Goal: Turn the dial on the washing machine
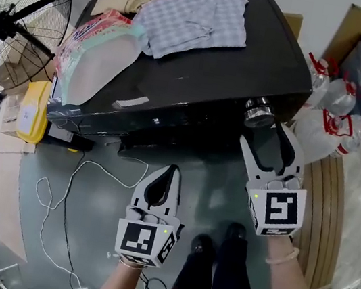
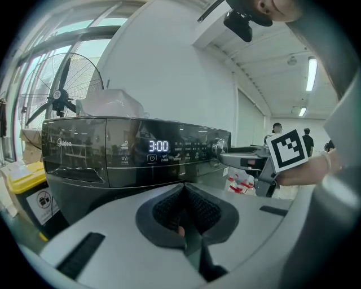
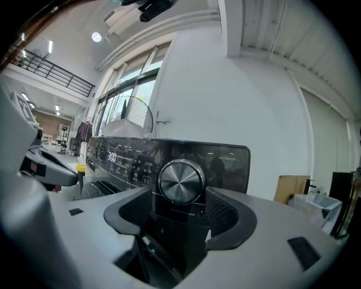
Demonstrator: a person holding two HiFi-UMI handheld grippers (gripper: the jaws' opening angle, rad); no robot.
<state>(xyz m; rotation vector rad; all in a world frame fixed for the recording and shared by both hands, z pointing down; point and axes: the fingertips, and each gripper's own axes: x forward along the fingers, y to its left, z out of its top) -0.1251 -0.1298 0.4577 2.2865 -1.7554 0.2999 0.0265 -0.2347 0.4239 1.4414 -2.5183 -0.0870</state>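
Note:
The dark washing machine stands in front of me, its display lit. Its round metal dial sits at the right end of the front panel. My right gripper is open just short of the dial, with the jaws spread a little wider than it. In the right gripper view the dial shows centred between the two dark pads, and neither pad presses on it. My left gripper hangs lower and to the left, shut with nothing in it. From there the dial is seen side-on with the right gripper next to it.
Folded clothes and a plastic bag lie on the machine's top. A large fan stands at the left, above a yellow bin. A white cable runs over the floor. Water jugs are stacked at the right.

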